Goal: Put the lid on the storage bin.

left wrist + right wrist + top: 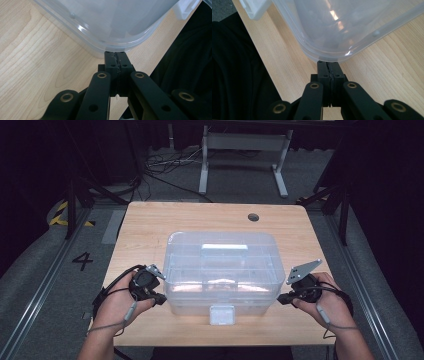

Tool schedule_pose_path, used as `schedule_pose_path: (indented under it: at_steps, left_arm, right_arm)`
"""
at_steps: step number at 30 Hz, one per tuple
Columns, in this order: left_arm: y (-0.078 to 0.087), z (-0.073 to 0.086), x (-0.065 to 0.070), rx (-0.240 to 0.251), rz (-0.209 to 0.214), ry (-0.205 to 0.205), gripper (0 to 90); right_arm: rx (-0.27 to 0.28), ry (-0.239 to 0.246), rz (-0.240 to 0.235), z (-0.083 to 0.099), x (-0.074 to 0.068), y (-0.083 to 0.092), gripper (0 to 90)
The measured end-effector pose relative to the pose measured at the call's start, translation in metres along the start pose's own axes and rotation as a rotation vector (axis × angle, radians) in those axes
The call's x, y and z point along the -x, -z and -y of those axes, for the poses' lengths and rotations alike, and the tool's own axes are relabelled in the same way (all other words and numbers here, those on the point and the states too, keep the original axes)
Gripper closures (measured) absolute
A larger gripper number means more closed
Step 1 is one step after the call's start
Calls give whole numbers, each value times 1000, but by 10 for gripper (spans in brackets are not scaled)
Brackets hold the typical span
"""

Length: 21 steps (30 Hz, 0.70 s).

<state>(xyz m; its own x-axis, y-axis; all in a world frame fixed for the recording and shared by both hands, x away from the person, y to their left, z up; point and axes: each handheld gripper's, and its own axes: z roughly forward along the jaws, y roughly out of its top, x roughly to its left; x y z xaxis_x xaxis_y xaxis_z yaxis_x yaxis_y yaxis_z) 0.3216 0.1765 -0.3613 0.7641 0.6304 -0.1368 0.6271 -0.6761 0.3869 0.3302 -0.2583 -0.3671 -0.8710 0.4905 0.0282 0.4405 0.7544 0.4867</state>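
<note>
Flanking the clear plastic box [220, 270], both grippers' jaws are pressed together; floor marking [82, 261] reads "4".

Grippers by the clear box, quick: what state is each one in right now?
Left gripper: shut, holding nothing, tips at the near left corner of the clear box.
Right gripper: shut, holding nothing, tips at the near right corner.

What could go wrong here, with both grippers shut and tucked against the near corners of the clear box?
1. The left gripper and right gripper are shut, tips at the rim of the box and nothing clamped; a lift would likely slip off the rounded corners.
2. The box sits near the table front edge; uneven pushing might twist it.
3. The front latch looks closed, so prying the lid may tip the box.
</note>
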Motion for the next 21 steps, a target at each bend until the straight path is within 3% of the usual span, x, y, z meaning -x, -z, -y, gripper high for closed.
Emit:
schedule_pose_path:
  at_steps: [3,16,21]
  left_arm:
    - [-1,1,-2,-15,-13,4,889]
    - [12,7,-3,54,-3,10,875]
    - [26,13,-4,136,-3,30,874]
  right_arm:
    - [-21,-1,4,1,0,0,897]
    - [-7,-4,-15,3,2,7,896]
    - [32,2,-28,3,4,16,897]
